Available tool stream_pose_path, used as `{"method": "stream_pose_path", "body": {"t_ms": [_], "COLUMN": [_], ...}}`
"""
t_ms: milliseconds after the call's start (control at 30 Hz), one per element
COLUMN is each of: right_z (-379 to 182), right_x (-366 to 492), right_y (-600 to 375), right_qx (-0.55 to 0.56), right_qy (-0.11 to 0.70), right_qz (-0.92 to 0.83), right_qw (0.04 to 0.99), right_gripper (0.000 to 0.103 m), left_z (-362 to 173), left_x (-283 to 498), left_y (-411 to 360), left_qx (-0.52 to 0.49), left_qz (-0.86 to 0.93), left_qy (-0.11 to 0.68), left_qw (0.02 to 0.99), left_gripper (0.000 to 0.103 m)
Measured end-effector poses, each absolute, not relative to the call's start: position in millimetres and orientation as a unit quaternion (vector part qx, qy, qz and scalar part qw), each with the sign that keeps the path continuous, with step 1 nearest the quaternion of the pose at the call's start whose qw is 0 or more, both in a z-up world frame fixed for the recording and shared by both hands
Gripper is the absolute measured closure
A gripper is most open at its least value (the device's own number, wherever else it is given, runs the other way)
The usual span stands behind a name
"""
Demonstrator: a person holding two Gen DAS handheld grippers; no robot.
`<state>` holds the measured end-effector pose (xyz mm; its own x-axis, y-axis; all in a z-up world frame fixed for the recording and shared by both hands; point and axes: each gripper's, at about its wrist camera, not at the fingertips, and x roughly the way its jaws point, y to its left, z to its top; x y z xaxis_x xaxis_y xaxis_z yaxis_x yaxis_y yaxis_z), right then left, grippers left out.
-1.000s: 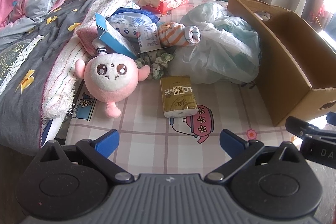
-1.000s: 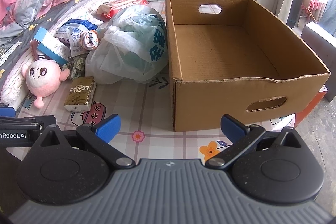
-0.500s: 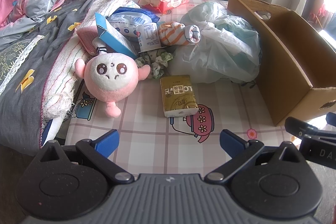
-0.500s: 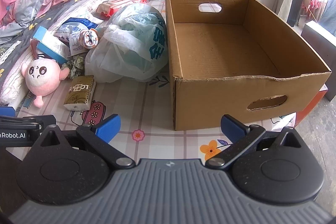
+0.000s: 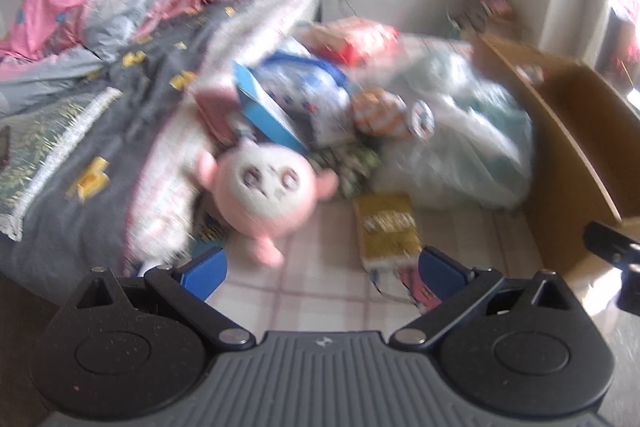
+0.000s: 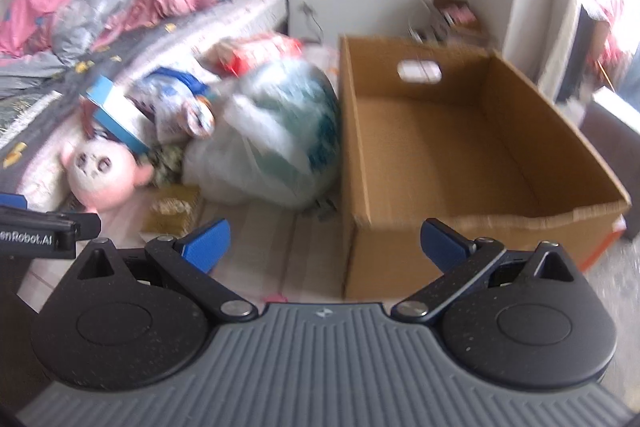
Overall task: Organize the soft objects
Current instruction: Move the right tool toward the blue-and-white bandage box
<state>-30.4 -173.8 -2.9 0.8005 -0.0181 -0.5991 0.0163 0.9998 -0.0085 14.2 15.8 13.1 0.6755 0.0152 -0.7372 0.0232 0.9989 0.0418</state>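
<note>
Lying just ahead of the left gripper (image 5: 322, 269), slightly to its left, the pink plush toy (image 5: 262, 193) rests on the checked cloth beside the bed. Both grippers have their jaws apart and empty; the right gripper (image 6: 324, 241) faces the empty cardboard box (image 6: 452, 227), so the left is nearer.

Motion blur smears both views, leaving print on the gold packet (image 5: 387, 227) unreadable, while the cardboard box (image 5: 576, 155) is cut off at the left-wrist frame's right edge.
</note>
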Motion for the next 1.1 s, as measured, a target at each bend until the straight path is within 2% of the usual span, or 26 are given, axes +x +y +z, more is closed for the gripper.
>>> {"method": "stream_pose_path", "body": {"t_ms": [167,500,833,900,1100], "right_z": [4.1,-15.9,31.5,45.9,72.5], "right_x": [-22.6,2.8,41.6,51.1,80.7], "right_y": [-160.8,-138.9,-134.4,-134.0,-125.4], "right_qx": [-0.003,0.027,0.021,0.013,0.008], "right_qy": [0.291,0.327,0.283,0.274,0.257], "right_qz": [0.031,0.083,0.116,0.13,0.161], "right_qw": [0.956,0.941,0.952,0.953,0.953], "right_gripper": [0.001,0.001,0.001,0.001,0.001], "left_z": [16.2,1.9,15.4,16.9,14.3], "left_x": [14.5,15.4,48.1,56.9,79.5], "left_y": [39.5,68.4,82.9,82.2,80.3], "left_qx": [-0.003,-0.042,-0.058,-0.057,-0.061], "left_qz": [0.004,-0.008,-0.015,-0.018,-0.024], "left_qy": [0.372,0.357,0.321,0.315,0.319], "left_qw": [0.928,0.933,0.945,0.947,0.946], "left_gripper": [0.001,0.001,0.001,0.003,0.017]}}
